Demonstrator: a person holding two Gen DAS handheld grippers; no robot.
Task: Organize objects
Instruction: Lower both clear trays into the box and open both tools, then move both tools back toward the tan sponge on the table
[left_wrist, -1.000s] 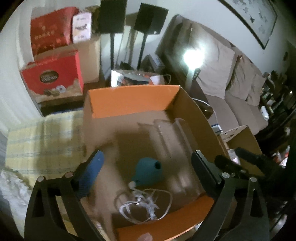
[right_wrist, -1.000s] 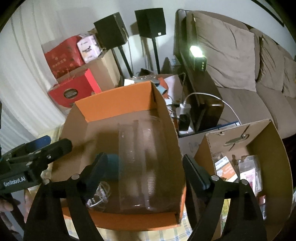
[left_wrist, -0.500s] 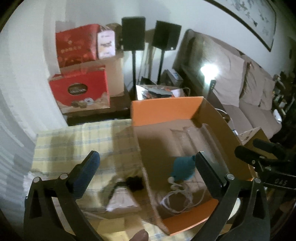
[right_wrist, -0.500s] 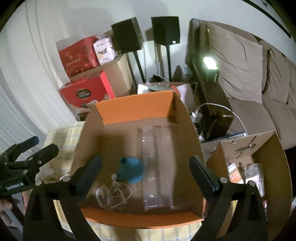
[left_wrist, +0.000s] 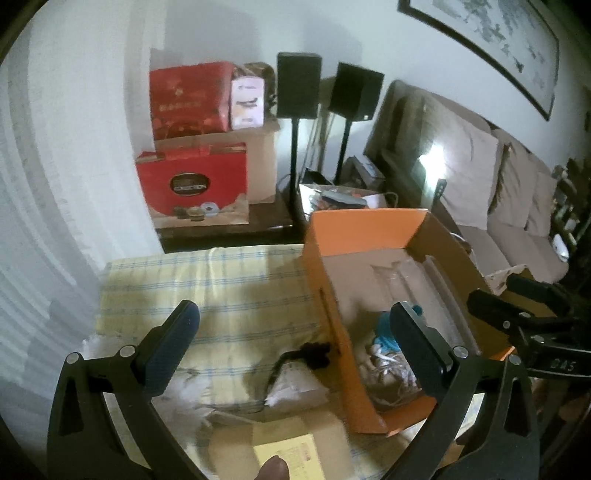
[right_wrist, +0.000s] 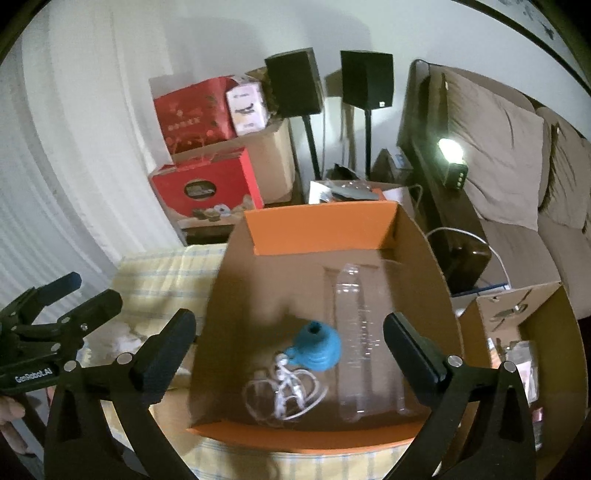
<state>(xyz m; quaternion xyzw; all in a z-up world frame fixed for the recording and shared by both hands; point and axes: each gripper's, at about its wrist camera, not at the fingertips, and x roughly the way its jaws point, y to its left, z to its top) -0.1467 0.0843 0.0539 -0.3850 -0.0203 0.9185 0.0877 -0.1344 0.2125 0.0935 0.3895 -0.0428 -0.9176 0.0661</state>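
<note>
In the left wrist view, the left gripper (left_wrist: 293, 334) was held with its jaws spread wide and nothing between them, above a table covered with a yellow checked cloth (left_wrist: 207, 280). An orange cardboard box (left_wrist: 365, 229) was seen standing on the right part of that cloth, open at the top. Inside it, a teal object (left_wrist: 386, 330) and a tangle of white cable (left_wrist: 388, 365) were partly hidden behind the right finger, and a clear plastic container (left_wrist: 402, 280) was made out further back. On the cloth just left of the box, a small black object (left_wrist: 314, 356) lay on a white packet (left_wrist: 295, 387), and a brown carton with a yellow label (left_wrist: 291, 448) lay nearer the camera; these were blurred. The right gripper (left_wrist: 517, 306) was seen at the right edge, beyond the box. In the right wrist view, the right gripper (right_wrist: 290, 339) was likewise held wide open and empty, directly over the orange cardboard box (right_wrist: 321, 229). The teal object (right_wrist: 317, 347) was seen on the box floor, touching the white cable (right_wrist: 284, 391) coiled just in front of it, with the clear plastic container (right_wrist: 360, 339) lying lengthwise beside it on the right. The left gripper (right_wrist: 62, 299) was seen at the left edge, its jaws parted, over the cloth. A second open carton (right_wrist: 535, 306) stood to the right of the orange one.
</note>
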